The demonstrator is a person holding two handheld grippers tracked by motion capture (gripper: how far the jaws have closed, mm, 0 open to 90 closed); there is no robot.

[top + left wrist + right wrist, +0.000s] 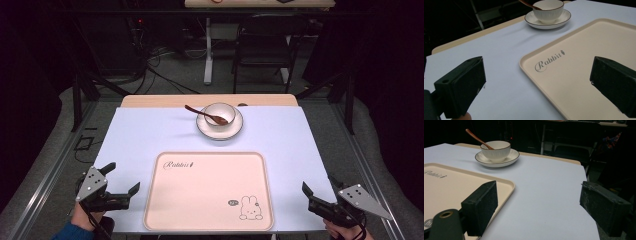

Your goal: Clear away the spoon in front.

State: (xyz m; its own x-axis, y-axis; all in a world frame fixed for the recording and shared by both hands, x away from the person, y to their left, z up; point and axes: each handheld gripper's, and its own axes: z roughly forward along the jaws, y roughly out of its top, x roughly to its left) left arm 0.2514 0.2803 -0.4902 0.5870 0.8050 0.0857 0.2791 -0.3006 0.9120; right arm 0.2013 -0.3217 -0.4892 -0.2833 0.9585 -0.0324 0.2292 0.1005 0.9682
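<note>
On the cream tray (210, 190), "Rabbit" script; both tools (123, 179) (316, 194) wide open, empty.

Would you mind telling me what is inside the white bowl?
A brown spoon rests in the bowl, handle leaning over the rim. Its tip is hidden by the bowl's wall in both gripper views; no other contents show.

A lab: dark framed rig, floor cables (150, 65), desk (210, 45) behind.
</note>
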